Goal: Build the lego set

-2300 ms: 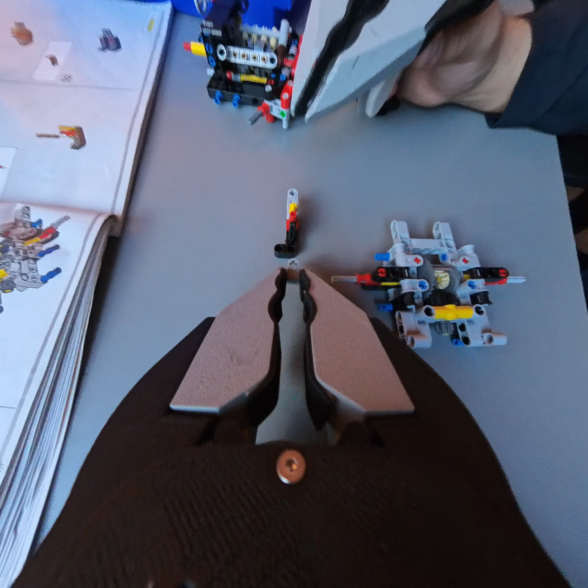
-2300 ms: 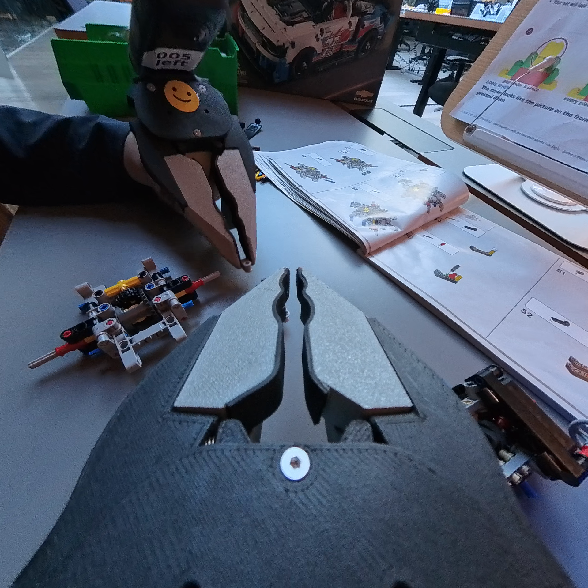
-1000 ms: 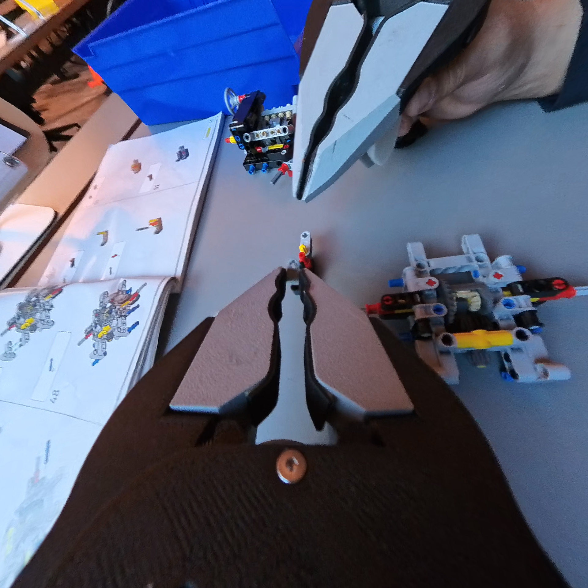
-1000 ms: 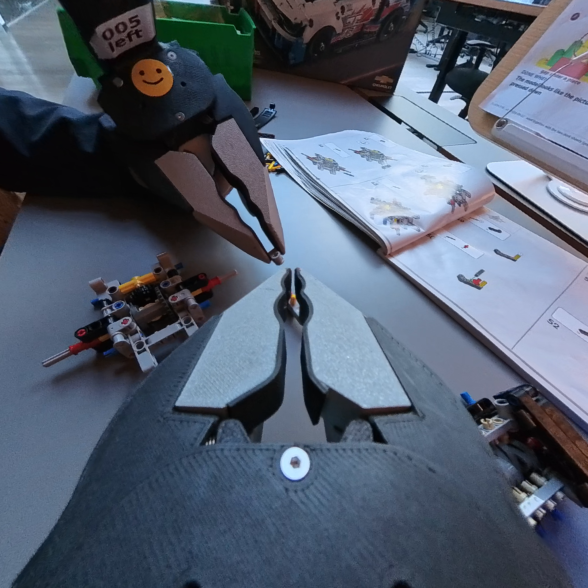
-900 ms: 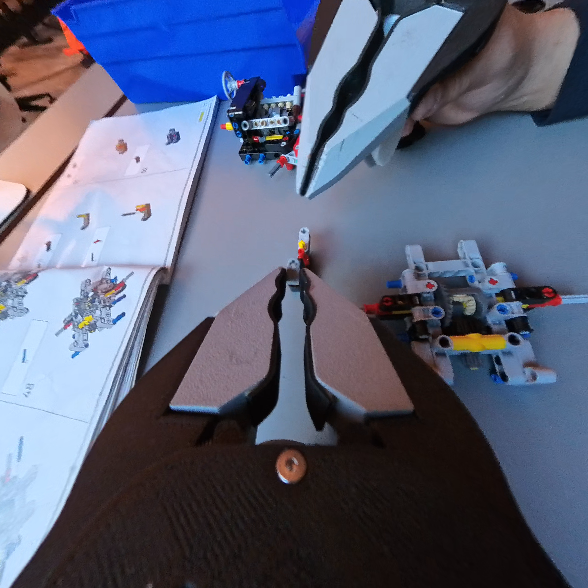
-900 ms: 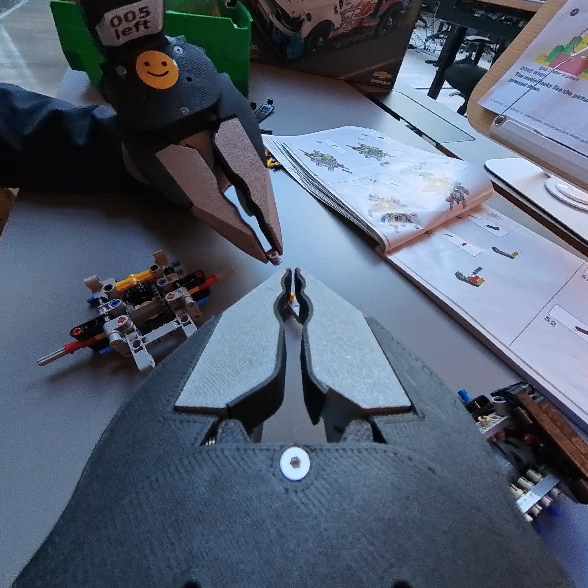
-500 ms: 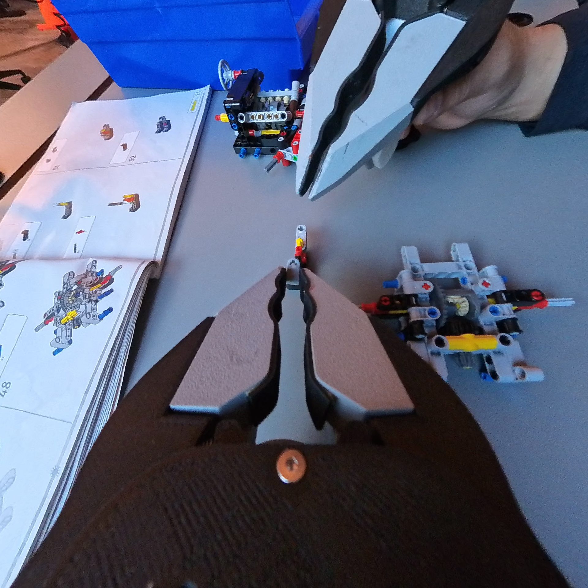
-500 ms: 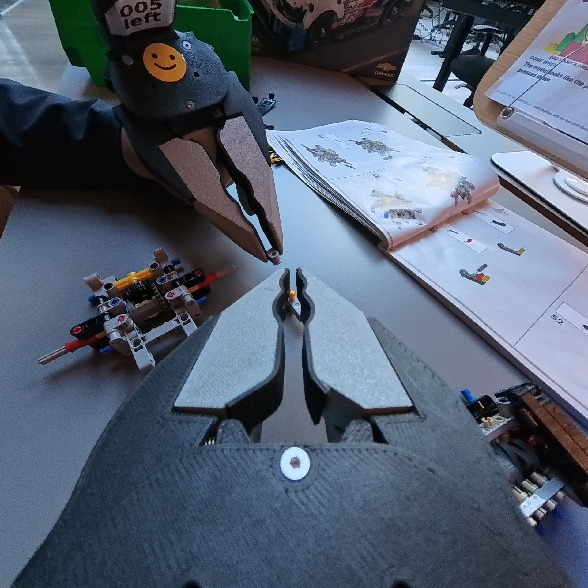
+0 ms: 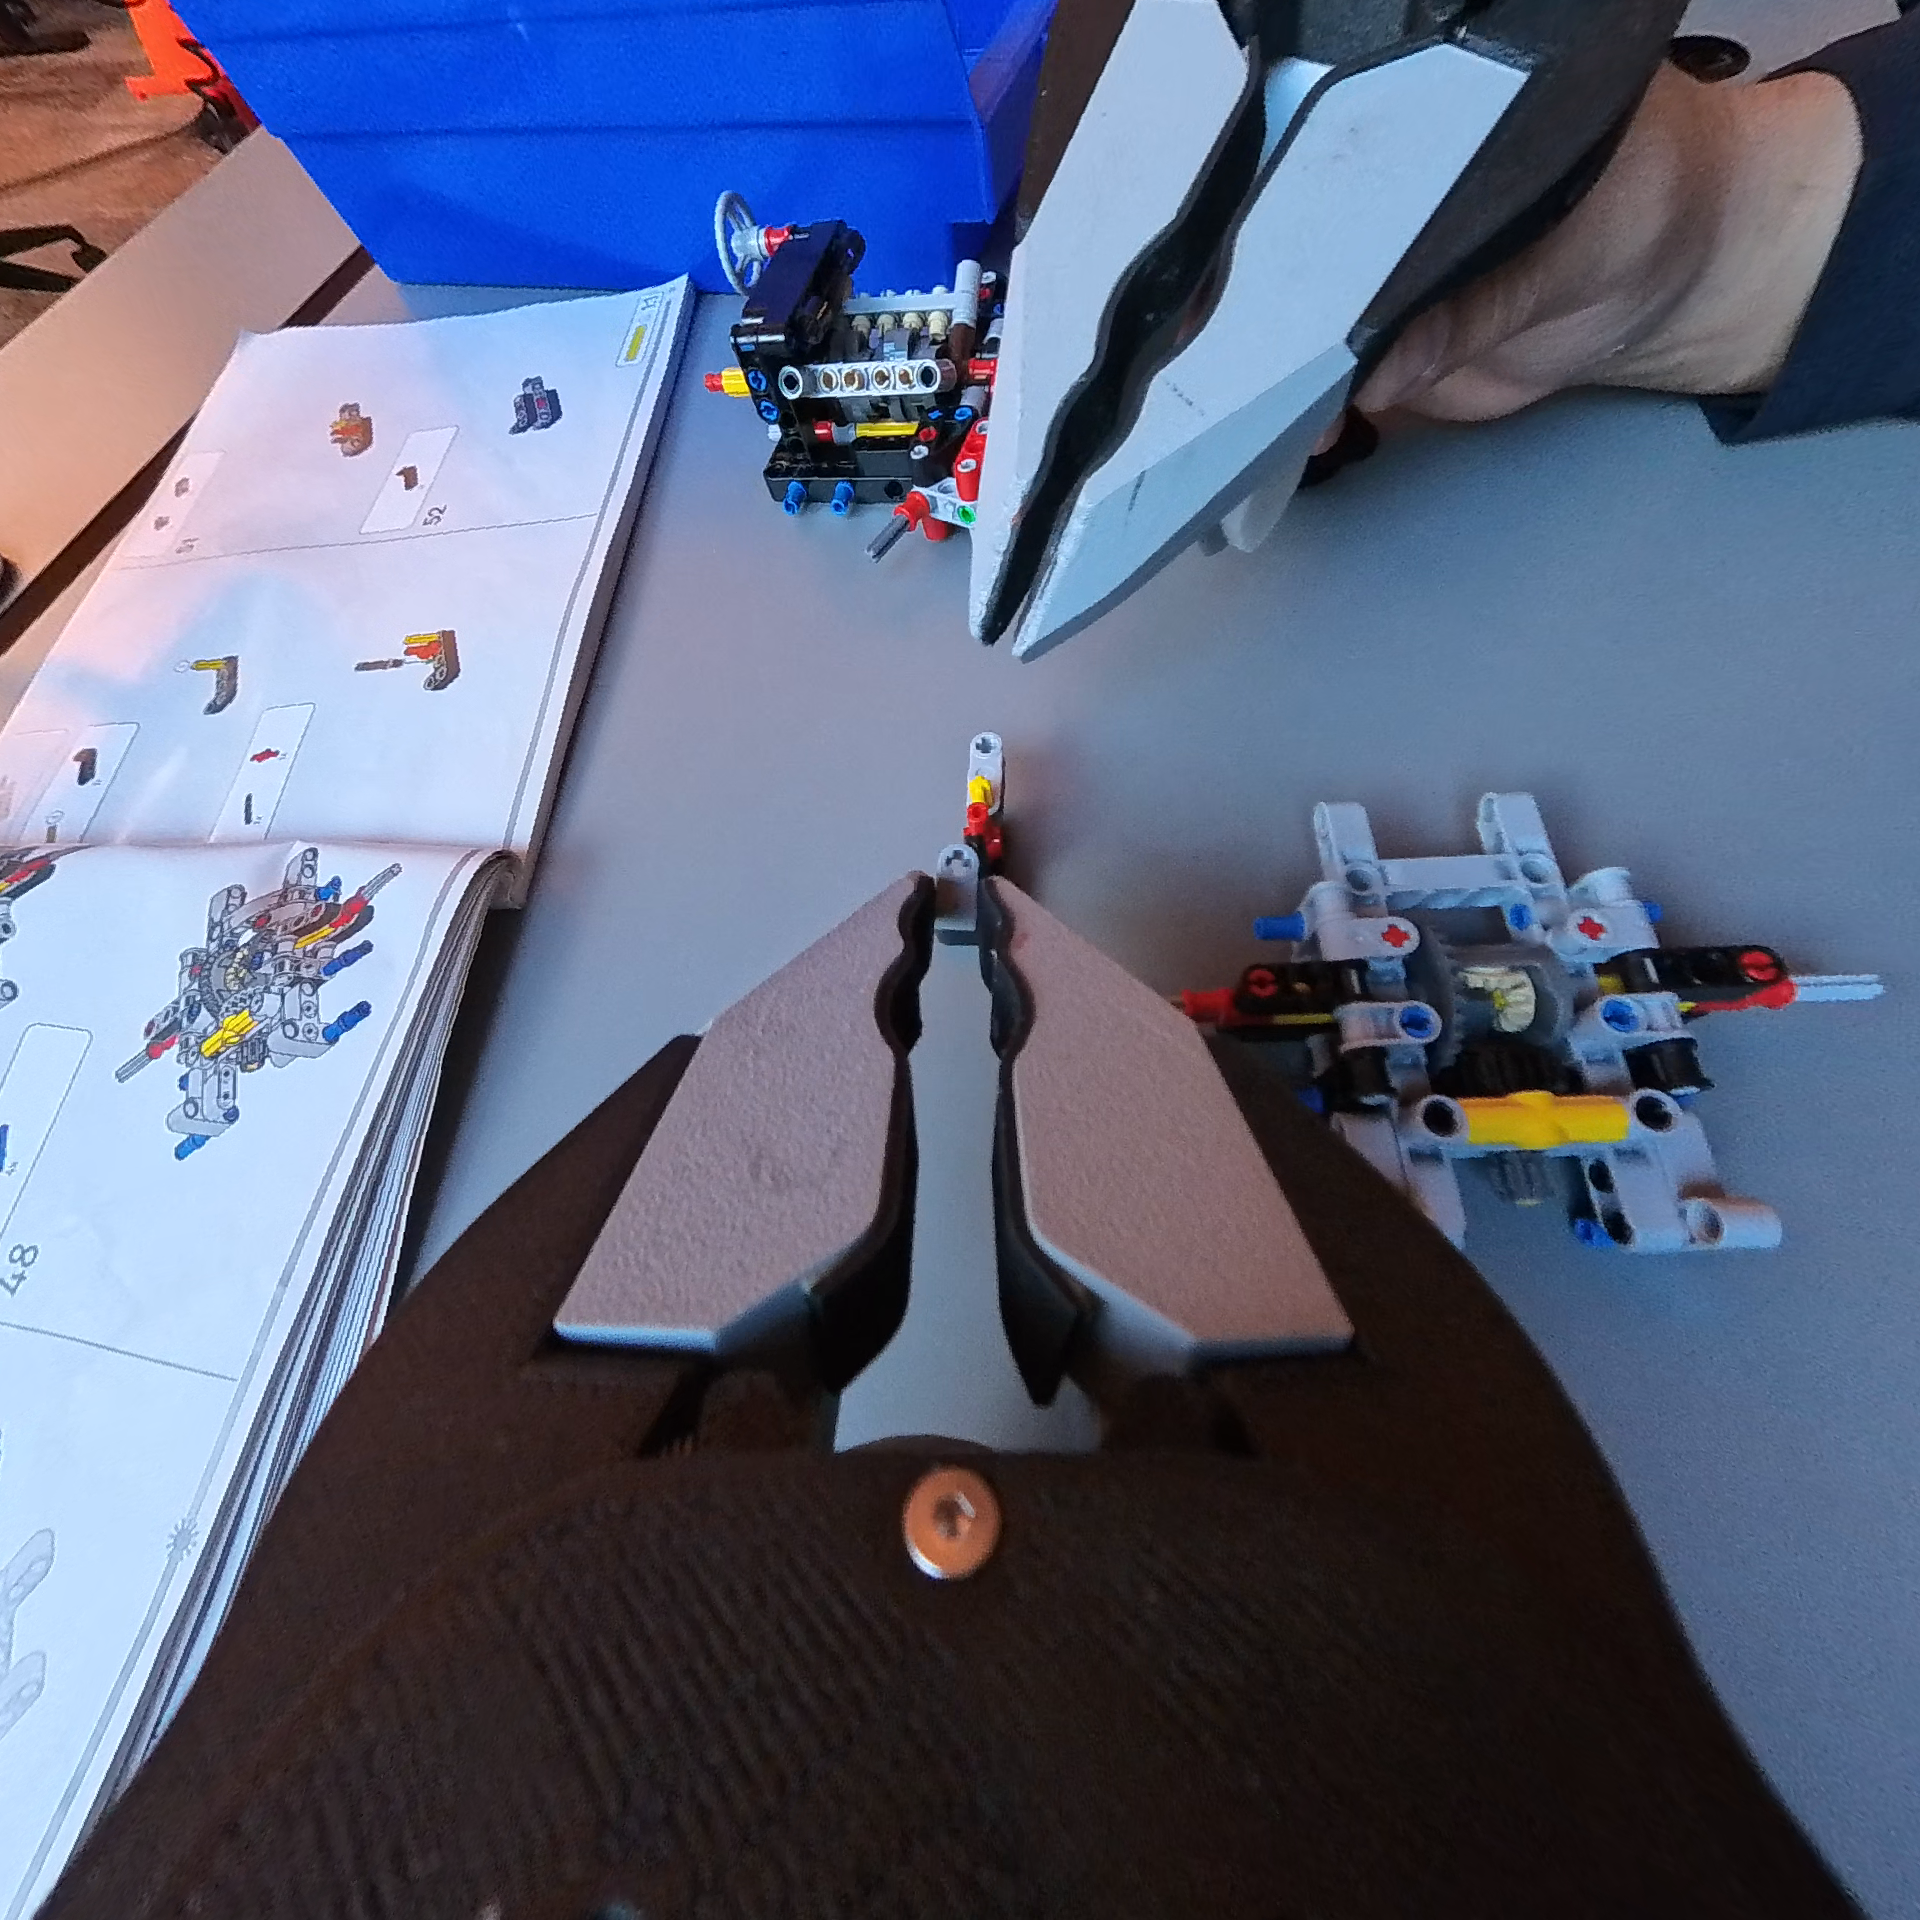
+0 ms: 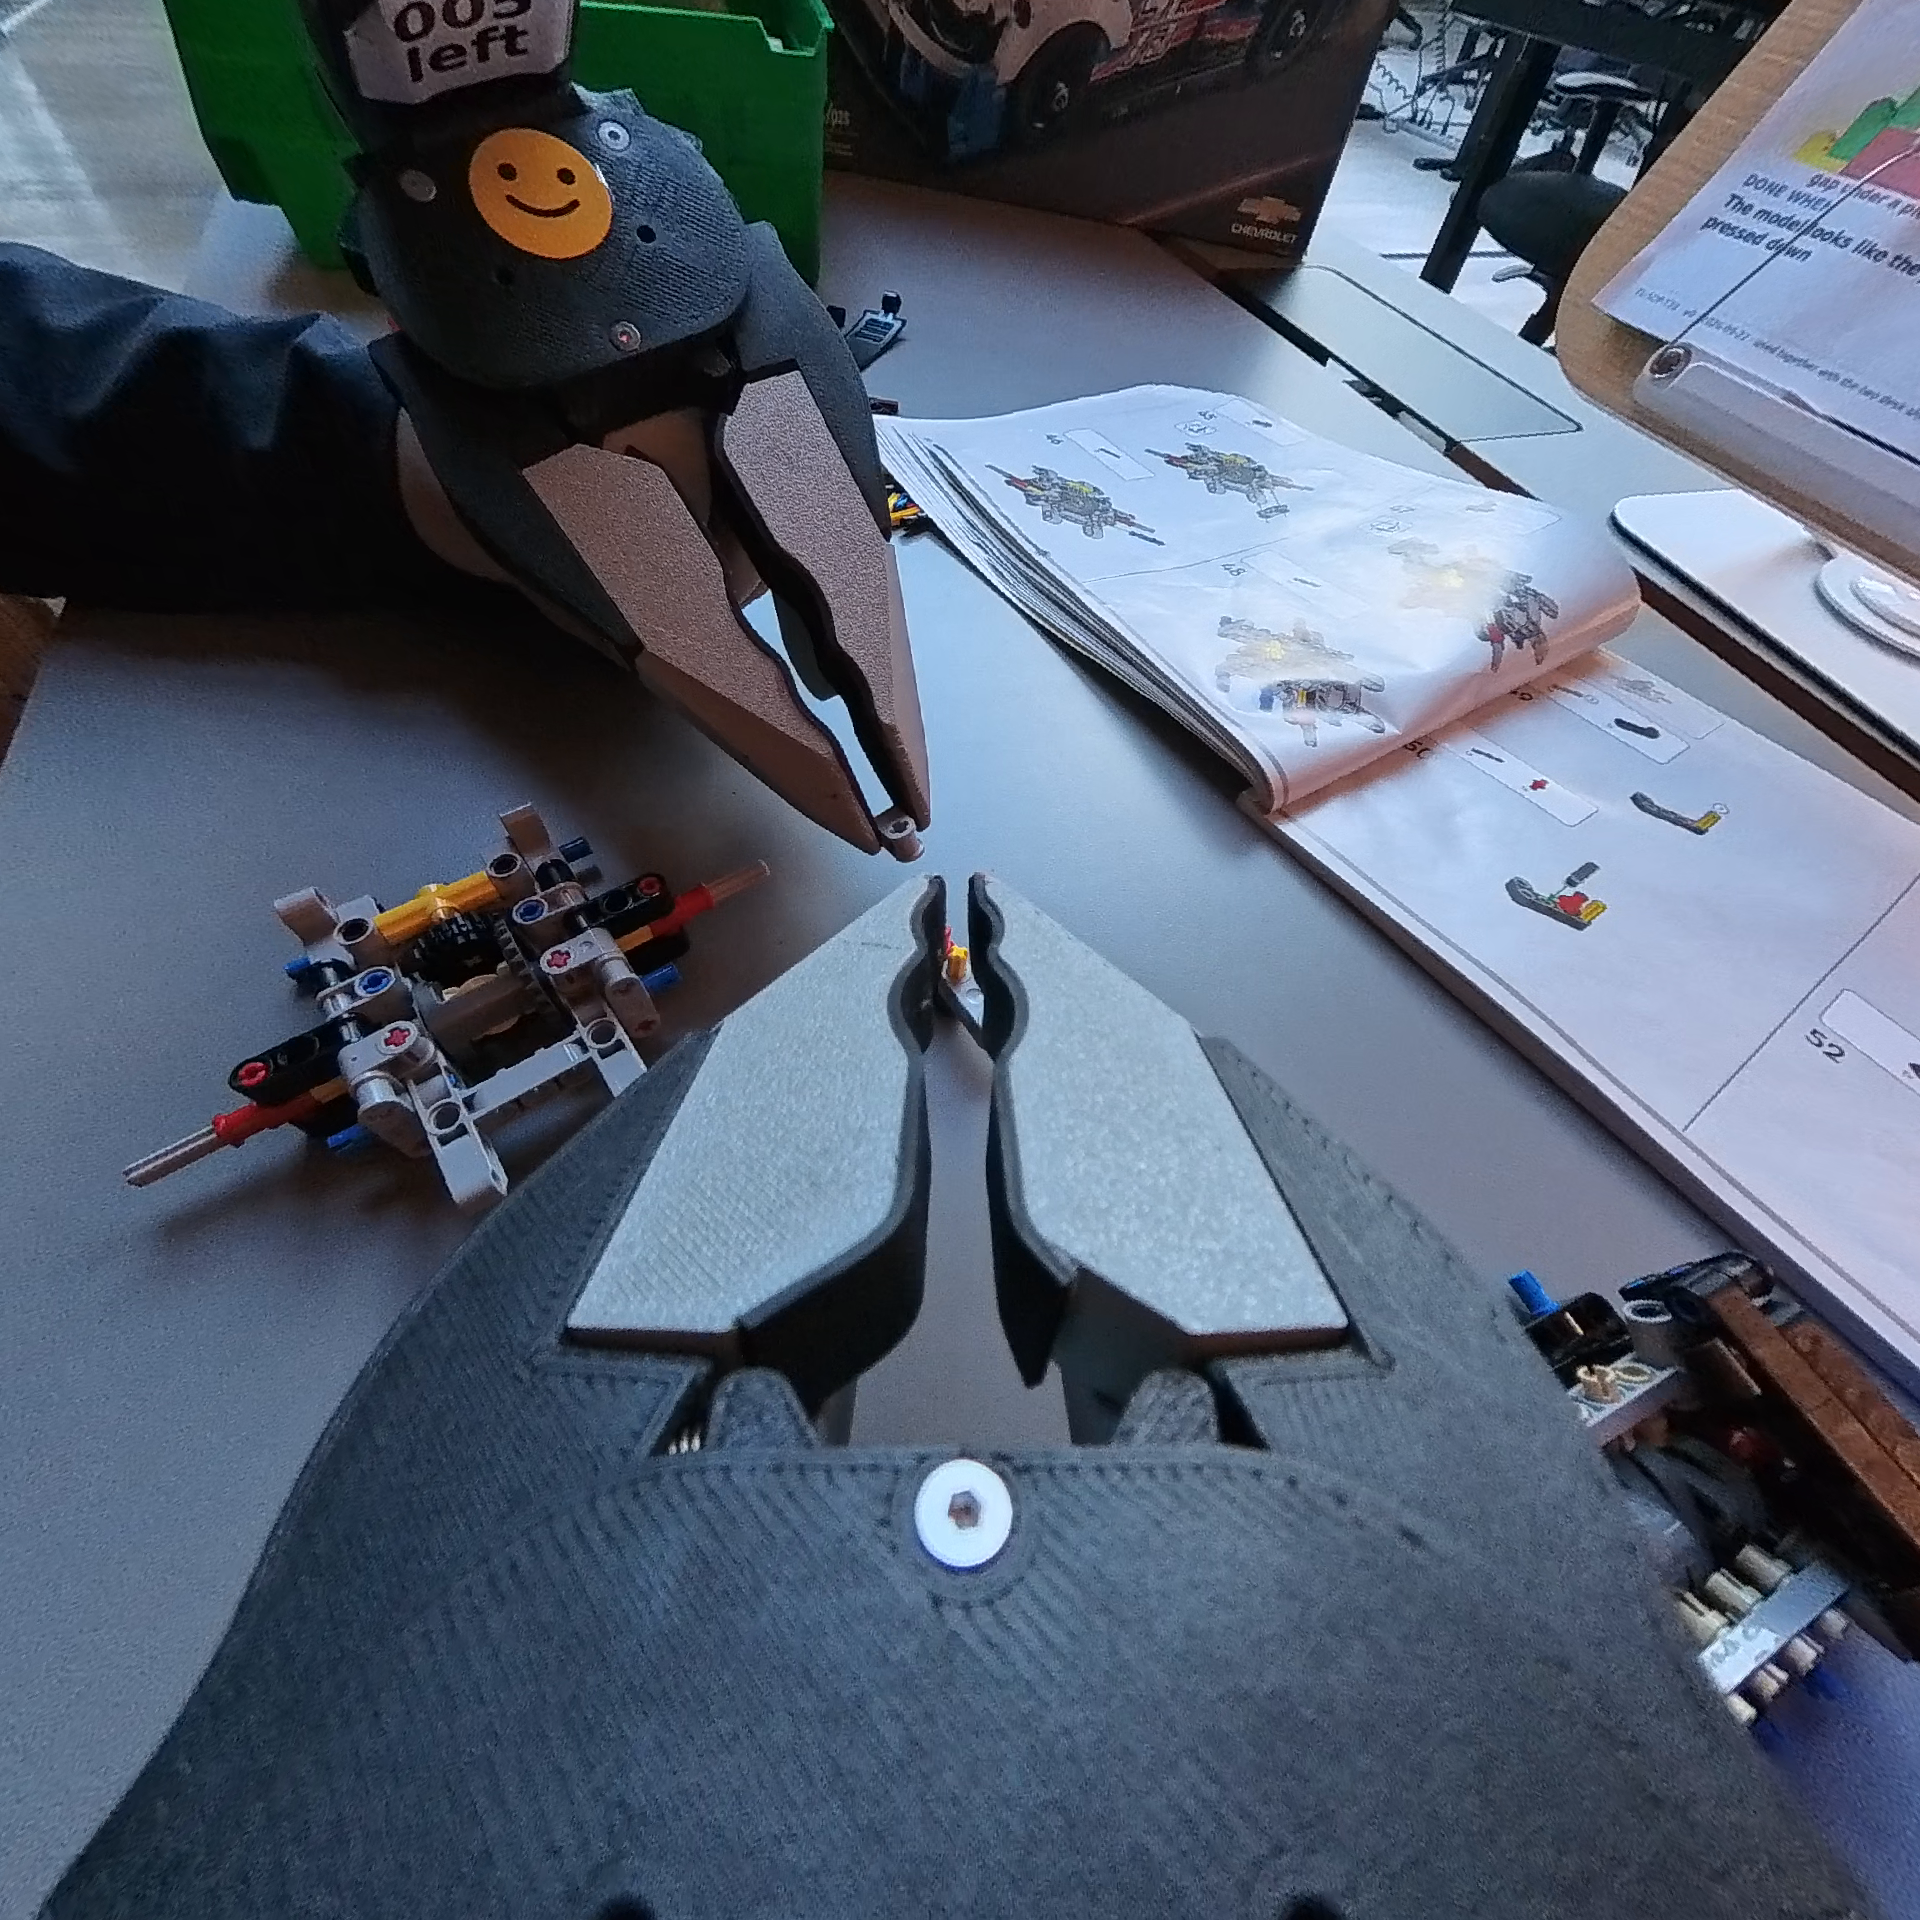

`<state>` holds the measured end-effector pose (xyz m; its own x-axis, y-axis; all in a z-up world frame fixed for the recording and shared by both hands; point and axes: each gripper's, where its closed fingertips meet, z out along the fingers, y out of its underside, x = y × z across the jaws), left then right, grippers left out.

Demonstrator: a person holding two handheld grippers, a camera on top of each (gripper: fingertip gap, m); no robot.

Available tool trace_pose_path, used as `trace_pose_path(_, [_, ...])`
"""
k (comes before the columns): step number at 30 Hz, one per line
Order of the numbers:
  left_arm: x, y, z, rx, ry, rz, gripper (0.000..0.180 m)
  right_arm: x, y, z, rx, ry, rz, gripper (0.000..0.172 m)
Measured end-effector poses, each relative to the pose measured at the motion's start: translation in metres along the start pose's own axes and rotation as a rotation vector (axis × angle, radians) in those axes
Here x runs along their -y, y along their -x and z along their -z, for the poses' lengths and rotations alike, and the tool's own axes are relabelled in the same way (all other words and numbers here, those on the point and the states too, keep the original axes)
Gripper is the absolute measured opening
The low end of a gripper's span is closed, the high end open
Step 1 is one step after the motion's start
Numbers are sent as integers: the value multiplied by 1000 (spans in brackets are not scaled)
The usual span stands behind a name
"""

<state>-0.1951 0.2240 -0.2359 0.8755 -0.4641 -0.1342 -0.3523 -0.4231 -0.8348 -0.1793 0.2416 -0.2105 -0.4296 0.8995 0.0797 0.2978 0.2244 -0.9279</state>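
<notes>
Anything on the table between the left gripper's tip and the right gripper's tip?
Left wrist view: one small grey, yellow and red piece assembly lies between left gripper and right gripper.

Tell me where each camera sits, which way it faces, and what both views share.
Left wrist view: rides the left claw, looking along its fingers down at the grey table; a small grey connector sits in its tips.
Right wrist view: rides the right claw, facing the opposite way.
Shared: each sees the other claw, the grey gear assembly and the open instruction booklet.
</notes>
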Motion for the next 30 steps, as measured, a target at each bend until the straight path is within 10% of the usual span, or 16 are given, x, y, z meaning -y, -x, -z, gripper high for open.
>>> trace_pose_path(30, [-1,-3,-2,-20,12,-5,6,-2,4,-1,22,12,17,4])
